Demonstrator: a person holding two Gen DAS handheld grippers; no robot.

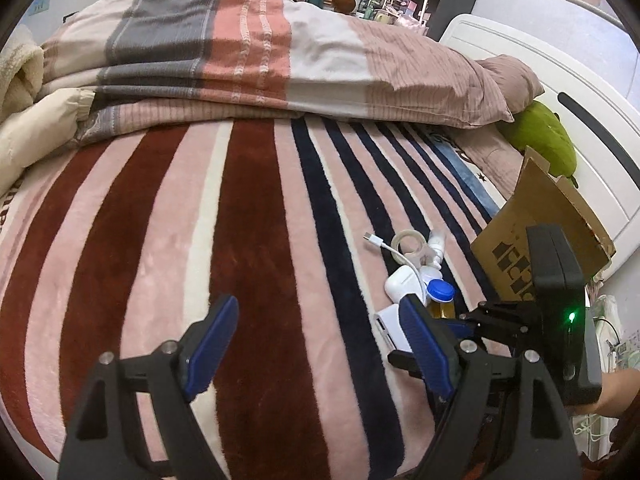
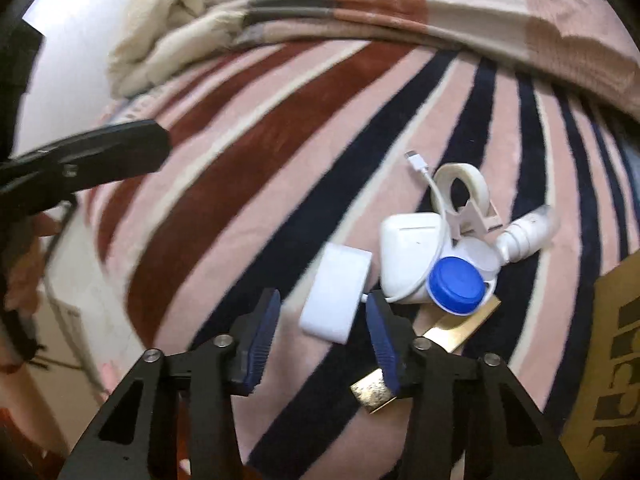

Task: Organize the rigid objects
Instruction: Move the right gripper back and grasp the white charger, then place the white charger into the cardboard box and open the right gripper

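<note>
- Right now the right gripper [image 2: 320, 332] stands with its blue-padded jaws apart, holding nothing, low over the striped blanket [image 2: 248, 184] near the bed's near edge.
- Just ahead of its fingertips lies a white power adapter [image 2: 336, 294], a flat block whose long axis runs away from the gripper and leans a little rightward; its near end sits between the two pads, not touching either as far as the view shows.
- Beside the right pad a flat gold bar [image 2: 440, 344] lies on the blanket, long axis slanting from near-left to far-right, partly under the finger.
- Further out, touching or nearly touching one another: a white earbud case [image 2: 412, 248], a blue-capped round container [image 2: 458, 284], a white cable [image 2: 430, 184] with its plug pointing away toward the folded quilt, a tape dispenser [image 2: 464, 196] standing on edge, and a small white bottle [image 2: 528, 234] lying on its side, nozzle toward the cluster.
- A cardboard box [image 2: 612, 360] stands at the right edge of the blanket.
- The left gripper [image 1: 316, 344] is also spread wide and empty, over the dark red stripes to the left of the cluster.
- A folded quilt [image 1: 240, 52] lies across the far side of the bed, with a green plush toy [image 1: 544, 136] by the headboard.
</note>
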